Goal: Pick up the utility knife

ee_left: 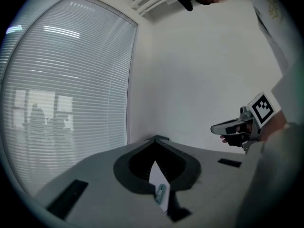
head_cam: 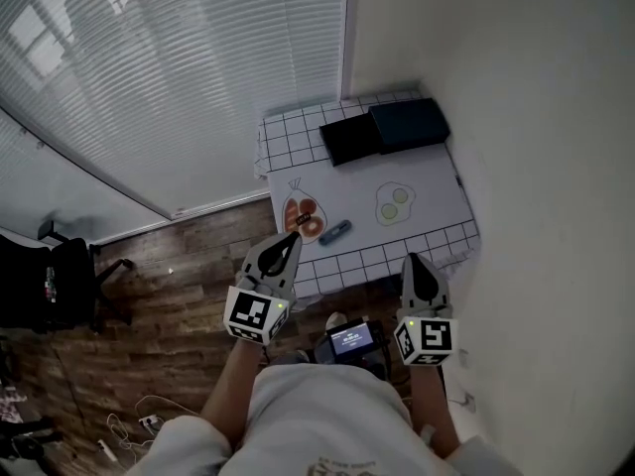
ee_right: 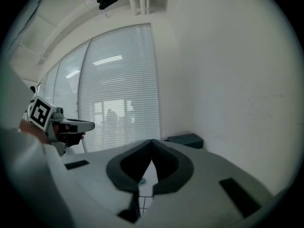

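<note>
The blue utility knife (head_cam: 334,232) lies on a white mat (head_cam: 437,191) near the front edge of a small table with a checked cloth (head_cam: 288,137). My left gripper (head_cam: 294,236) is shut and empty, its tip over the table's front left edge, just left of the knife. My right gripper (head_cam: 412,259) is shut and empty too, in front of the table edge, right of the knife. In the left gripper view the knife (ee_left: 160,192) shows through the gap below the closed jaws (ee_left: 154,139). The right gripper view shows closed jaws (ee_right: 152,141) with the mat beyond.
Two dark flat boxes (head_cam: 382,130) sit at the back of the table by the wall. Orange (head_cam: 303,216) and green (head_cam: 395,203) patches mark the mat. Window blinds (head_cam: 169,77) run along the left. A black chair (head_cam: 60,286) stands on the wooden floor.
</note>
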### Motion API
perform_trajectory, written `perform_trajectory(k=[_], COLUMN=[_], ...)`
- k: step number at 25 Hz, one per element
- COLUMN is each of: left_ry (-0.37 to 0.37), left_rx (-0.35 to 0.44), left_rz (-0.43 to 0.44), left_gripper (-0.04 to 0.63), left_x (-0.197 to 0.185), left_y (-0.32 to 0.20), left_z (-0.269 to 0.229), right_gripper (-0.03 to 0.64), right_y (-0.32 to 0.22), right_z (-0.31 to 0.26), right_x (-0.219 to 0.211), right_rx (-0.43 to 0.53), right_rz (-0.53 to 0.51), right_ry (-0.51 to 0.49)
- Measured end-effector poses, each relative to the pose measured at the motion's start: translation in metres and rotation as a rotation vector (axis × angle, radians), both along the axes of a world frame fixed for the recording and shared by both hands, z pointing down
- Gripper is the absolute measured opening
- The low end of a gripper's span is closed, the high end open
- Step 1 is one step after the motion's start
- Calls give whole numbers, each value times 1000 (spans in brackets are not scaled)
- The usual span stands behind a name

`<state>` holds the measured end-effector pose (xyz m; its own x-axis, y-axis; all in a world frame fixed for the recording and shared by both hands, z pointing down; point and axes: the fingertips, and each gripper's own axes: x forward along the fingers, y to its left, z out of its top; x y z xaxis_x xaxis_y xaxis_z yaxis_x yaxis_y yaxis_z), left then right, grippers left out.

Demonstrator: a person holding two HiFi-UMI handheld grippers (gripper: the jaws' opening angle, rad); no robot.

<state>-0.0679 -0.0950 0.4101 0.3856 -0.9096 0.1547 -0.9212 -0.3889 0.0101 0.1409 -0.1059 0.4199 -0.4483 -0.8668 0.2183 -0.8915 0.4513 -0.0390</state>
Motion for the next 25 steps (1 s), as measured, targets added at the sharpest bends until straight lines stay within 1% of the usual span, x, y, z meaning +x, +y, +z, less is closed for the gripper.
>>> perform_trajectory(k=[3,8,20,25], left_ry=[-9,-17,-39,-40], left_rx=[-9,-36,-107,-130], left_rz=[-13,-10,35,63], left_gripper=[8,8,8,8], left_x=[5,12,16,20], left_y=[-11,-21,-52,-61], left_z=[5,16,44,55], right_gripper=[6,8,6,6], right_y=[-13,-25,-48,-54], right_z=[2,8,25,42], right_x=[1,-1,-10,-18], right_rx=[0,-6,-51,-83], right_rz=[-24,-49,-43,-60], right_ry=[19,26,27,56])
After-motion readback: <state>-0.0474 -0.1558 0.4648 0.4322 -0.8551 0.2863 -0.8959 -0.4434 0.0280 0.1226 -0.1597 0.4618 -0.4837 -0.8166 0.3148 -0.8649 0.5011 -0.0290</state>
